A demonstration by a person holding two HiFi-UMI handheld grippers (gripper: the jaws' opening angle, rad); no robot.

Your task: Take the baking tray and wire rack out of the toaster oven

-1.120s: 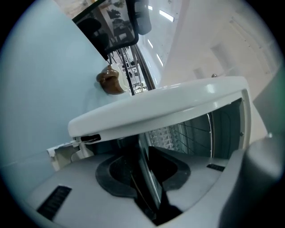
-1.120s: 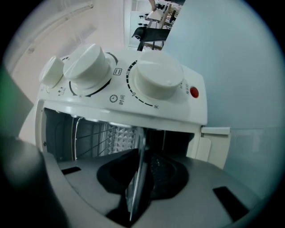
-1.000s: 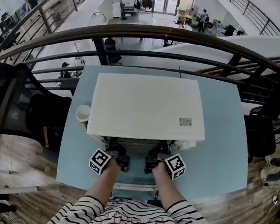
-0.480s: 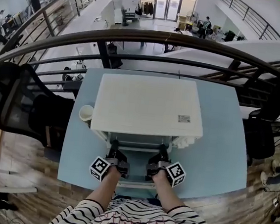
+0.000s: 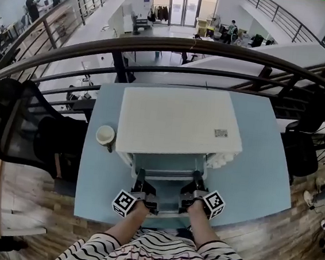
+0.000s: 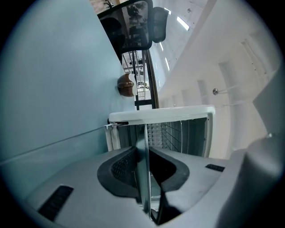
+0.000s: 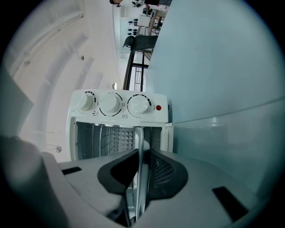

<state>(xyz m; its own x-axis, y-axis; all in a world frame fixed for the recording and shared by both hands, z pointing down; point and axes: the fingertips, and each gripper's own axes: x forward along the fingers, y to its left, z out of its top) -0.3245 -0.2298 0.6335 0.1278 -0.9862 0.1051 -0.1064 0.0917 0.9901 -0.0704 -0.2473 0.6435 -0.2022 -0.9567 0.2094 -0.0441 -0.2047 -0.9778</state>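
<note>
Bright even daylight, fisheye edges, sharp

a pale blue surface stands on a wood floor. 2 things sit directly on it: a white toaster oven in the middle, toward the far edge, and 1 paper cup upright just beside the oven's left side.

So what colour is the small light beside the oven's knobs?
Red; the light shows best in right gripper view.

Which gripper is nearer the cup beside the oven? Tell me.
Left. The left gripper holds the tray on the side nearer the cup; the right gripper holds it on the far side.
</note>
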